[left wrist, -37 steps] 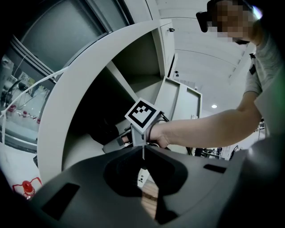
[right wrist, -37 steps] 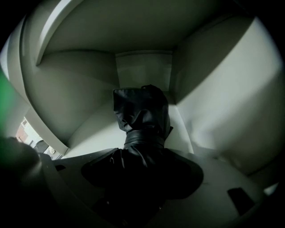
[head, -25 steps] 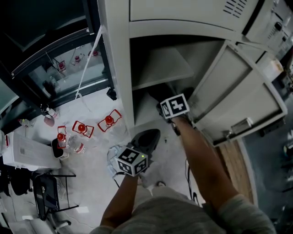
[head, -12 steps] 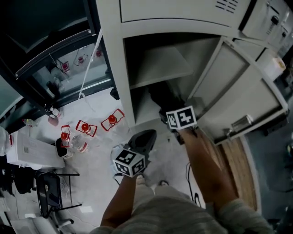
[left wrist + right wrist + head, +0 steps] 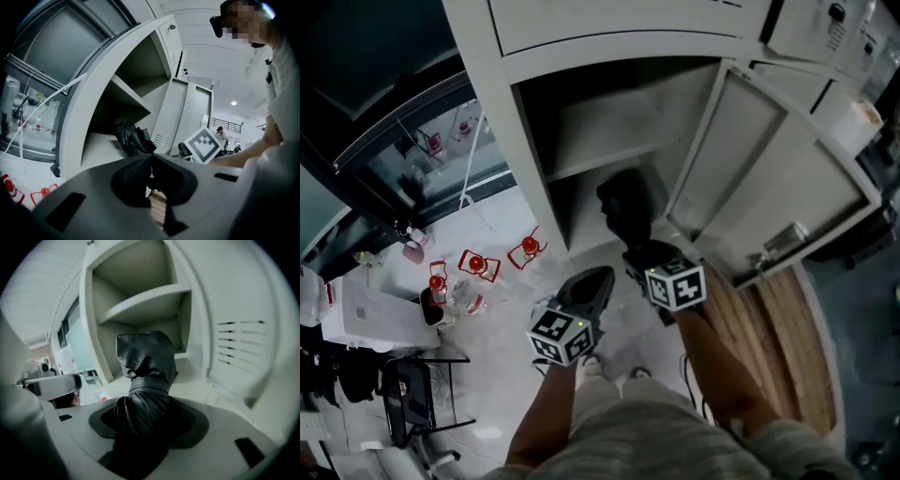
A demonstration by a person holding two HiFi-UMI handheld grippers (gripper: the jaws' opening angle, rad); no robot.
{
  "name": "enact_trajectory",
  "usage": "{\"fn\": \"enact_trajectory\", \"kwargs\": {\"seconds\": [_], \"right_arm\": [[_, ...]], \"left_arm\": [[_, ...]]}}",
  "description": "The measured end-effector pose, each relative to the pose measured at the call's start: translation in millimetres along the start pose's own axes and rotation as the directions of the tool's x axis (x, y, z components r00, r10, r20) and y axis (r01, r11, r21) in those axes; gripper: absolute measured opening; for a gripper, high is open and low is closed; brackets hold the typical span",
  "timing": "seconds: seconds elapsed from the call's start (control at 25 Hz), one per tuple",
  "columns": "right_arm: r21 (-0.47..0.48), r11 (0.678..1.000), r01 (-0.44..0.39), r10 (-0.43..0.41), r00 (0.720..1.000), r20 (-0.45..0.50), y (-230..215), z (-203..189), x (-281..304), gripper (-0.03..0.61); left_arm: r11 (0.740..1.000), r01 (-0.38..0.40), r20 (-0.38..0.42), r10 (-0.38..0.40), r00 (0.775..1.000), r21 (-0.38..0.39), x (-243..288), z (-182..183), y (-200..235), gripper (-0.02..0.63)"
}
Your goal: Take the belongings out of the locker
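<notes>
One black, leather-like bundle (image 5: 621, 208) is clamped in the right hand-held gripper (image 5: 645, 259), which has drawn back from the locker (image 5: 525, 178) mouth over the last second, so the bundle now trails out of the lower compartment, below the shelf. Removal looks nearly done. That forearm reaches forward and down; the left hand-held gripper (image 5: 589, 287) hangs nearer the person, jaws together on nothing
</notes>
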State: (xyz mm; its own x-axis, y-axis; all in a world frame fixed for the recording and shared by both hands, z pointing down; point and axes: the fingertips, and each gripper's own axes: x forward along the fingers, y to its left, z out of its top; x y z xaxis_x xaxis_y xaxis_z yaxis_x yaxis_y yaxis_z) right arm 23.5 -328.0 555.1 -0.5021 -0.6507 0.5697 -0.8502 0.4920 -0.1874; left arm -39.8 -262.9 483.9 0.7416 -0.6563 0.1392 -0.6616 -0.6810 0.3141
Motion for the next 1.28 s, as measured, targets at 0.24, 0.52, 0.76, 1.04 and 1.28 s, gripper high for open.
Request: {"fn": "enact_trajectory", "kwargs": {"seconds": [0.24,0.52,0.76,1.04,1.28], "right_arm": [[-0.026,0.997,-0.079,0.082,0.988,0.129,21,-2,-40,0.252],[-0.058,0.984,-0.167,0.177,0.944,0.279,45,8,-94,0.252],[-0.071,0.975,-0.212,0.223,0.899,0.377,53,16,-134,0.252],[-0.136,0.957,-0.256,0.290,0.843,0.452,67,26,-171,0.252],[-0.121,0.955,-0.271,0.295,0.830,0.474,73,31,-194,0.252]], "left_arm": [[1.000,0.000,0.013,-0.001,1.000,0.023,-5,8,-14,0.005],[0.998,0.023,0.053,-0.026,0.998,0.053,-13,25,-41,0.005],[0.998,0.013,0.064,-0.017,0.998,0.065,-28,35,-58,0.005],[0.996,0.026,0.068,-0.032,0.997,0.081,-39,40,-81,0.005],[0.994,0.042,0.090,-0.051,0.995,0.100,-41,51,-92,0.005]]}}
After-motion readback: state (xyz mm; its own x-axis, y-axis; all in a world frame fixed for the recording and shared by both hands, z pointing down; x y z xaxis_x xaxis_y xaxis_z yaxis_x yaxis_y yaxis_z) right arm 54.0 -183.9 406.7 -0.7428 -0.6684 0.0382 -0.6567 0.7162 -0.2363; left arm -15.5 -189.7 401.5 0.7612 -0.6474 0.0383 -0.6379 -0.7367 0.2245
